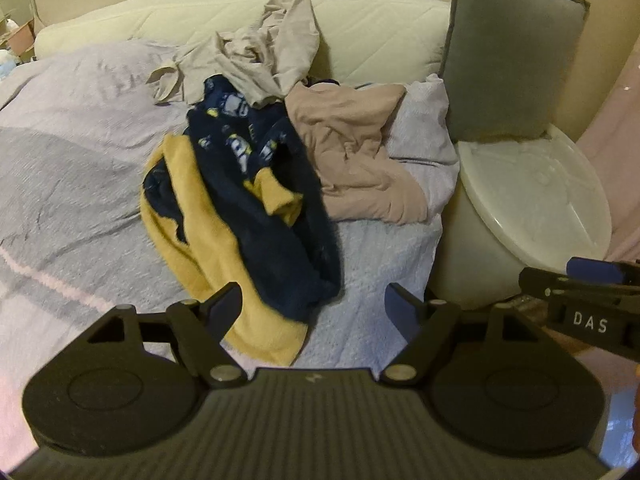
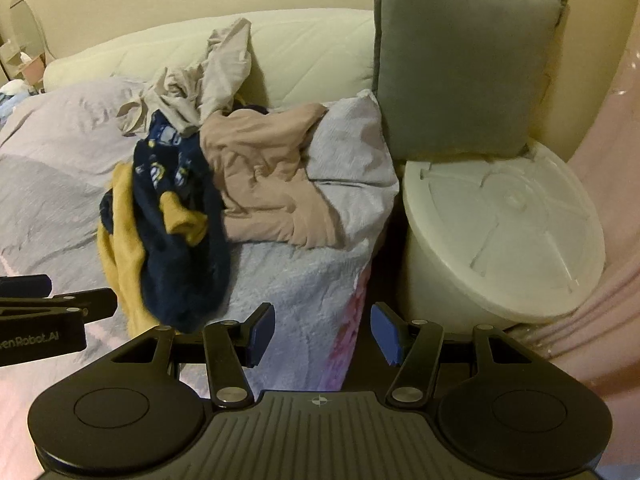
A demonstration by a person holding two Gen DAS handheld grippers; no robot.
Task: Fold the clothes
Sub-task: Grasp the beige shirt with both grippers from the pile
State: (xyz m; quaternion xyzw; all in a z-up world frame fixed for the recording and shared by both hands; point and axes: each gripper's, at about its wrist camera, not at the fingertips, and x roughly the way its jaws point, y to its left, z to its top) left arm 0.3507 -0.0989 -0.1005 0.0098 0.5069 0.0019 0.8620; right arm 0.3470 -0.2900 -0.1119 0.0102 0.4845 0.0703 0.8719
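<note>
A pile of crumpled clothes lies on the bed. A navy and yellow fleece garment [image 1: 248, 200] lies nearest, also in the right wrist view [image 2: 176, 232]. A tan garment [image 1: 352, 152] lies to its right, and a beige one [image 1: 260, 52] is heaped behind against the headboard. My left gripper [image 1: 312, 308] is open and empty, just in front of the fleece garment's near edge. My right gripper [image 2: 322, 332] is open and empty, over the bed's right corner; it shows at the right edge of the left wrist view [image 1: 580, 280].
The bed has a lilac cover [image 1: 80, 168] and a cream padded headboard [image 1: 380, 36]. A grey cushion [image 2: 460, 68] leans on a round white lidded bin [image 2: 504, 236] right of the bed. A pink curtain [image 2: 616, 200] hangs at far right.
</note>
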